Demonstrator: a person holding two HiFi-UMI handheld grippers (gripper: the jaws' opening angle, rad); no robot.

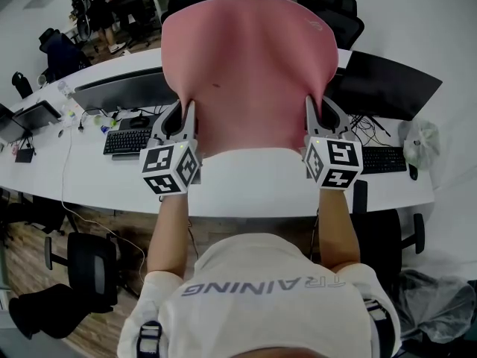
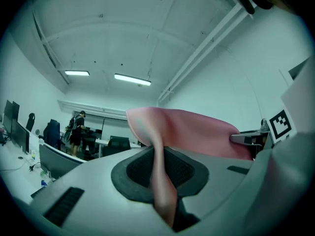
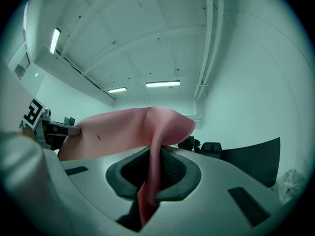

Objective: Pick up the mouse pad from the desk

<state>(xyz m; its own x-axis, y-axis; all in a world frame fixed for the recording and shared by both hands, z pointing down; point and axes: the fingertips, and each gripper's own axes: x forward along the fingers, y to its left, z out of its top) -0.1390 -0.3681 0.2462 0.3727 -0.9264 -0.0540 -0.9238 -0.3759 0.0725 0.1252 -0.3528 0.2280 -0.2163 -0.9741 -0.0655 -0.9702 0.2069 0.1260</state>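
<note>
Left gripper [image 1: 188, 112]: we have its jaws pinched tight on the pad's near-left corner.
Mouse pad [image 1: 250, 66]: pink, held clear above the white desk [image 1: 246, 189], spread between our two grippers.
Pointing: near edge runs left to right; far edge points away from us — over the monitors [image 1: 384, 84].
Long axis: seemingly left to right, though the pad's bowing leaves us unsure.
Right gripper [image 1: 313, 110]: jaws clamped on the near-right corner.

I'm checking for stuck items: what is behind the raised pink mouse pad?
The mouse pad covers the desk between a grey monitor and a black monitor. Anything behind it is hidden.
</note>
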